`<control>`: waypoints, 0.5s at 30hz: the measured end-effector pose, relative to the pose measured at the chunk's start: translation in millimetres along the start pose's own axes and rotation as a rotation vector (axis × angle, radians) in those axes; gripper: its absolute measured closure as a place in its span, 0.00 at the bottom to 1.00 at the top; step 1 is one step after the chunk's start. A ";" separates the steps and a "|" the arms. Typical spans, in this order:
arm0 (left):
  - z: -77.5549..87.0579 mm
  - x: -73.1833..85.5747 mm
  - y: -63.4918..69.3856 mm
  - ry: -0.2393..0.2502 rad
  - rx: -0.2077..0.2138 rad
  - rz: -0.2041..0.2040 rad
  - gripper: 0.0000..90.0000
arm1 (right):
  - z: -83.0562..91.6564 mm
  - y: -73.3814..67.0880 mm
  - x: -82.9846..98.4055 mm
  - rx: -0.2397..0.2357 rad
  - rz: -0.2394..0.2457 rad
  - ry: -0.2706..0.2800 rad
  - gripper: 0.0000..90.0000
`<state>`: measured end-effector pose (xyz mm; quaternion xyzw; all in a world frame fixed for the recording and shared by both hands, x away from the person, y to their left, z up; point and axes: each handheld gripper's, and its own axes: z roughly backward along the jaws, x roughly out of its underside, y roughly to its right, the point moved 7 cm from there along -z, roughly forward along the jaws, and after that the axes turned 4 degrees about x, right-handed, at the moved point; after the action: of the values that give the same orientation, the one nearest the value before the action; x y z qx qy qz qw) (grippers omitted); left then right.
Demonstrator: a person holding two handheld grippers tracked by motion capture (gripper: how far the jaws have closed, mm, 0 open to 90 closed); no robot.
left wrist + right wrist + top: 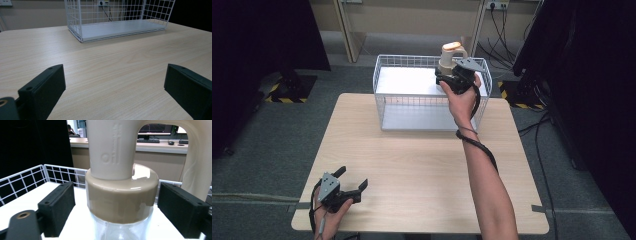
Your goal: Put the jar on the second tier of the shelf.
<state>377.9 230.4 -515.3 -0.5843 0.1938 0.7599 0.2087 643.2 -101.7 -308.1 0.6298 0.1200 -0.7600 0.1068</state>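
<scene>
An oil bottle (452, 55) with a clear body, a beige collar and a cream handled top marked "oil" (120, 195) stands upright inside the white wire basket (382, 70), at its back right. Its base is hidden. My right gripper (453, 76) reaches over the basket, and its jaws (117, 207) stand on both sides of the beige collar with a gap on each side, open. My left gripper (353, 177) rests at the table's front left corner, open, with only bare wood between its jaws (113, 82).
The basket (75, 20) sits at the back middle of the light wooden table (422, 165) and has a white floor and wire walls (25, 180). Dark cabinets stand on both sides of the table, and cables lie on the floor at the right.
</scene>
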 end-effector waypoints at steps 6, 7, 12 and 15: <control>-0.1 0.1 0.1 -0.002 0.000 -0.001 0.03 | 2.1 1.9 4.3 -0.008 -0.010 -0.012 0.08; -0.1 0.1 0.1 -0.001 0.000 -0.001 0.03 | 3.1 2.2 4.4 -0.010 -0.008 -0.010 0.07; -0.3 0.1 0.3 -0.002 -0.001 -0.005 0.03 | 9.1 1.8 3.7 -0.021 -0.009 -0.004 0.05; -0.3 0.1 0.4 -0.003 -0.002 -0.007 0.03 | 12.5 0.4 4.9 -0.032 -0.005 -0.005 0.05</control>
<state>377.8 229.9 -515.4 -0.5842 0.1907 0.7601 0.2113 630.7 -106.1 -310.7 0.6256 0.1335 -0.7599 0.1151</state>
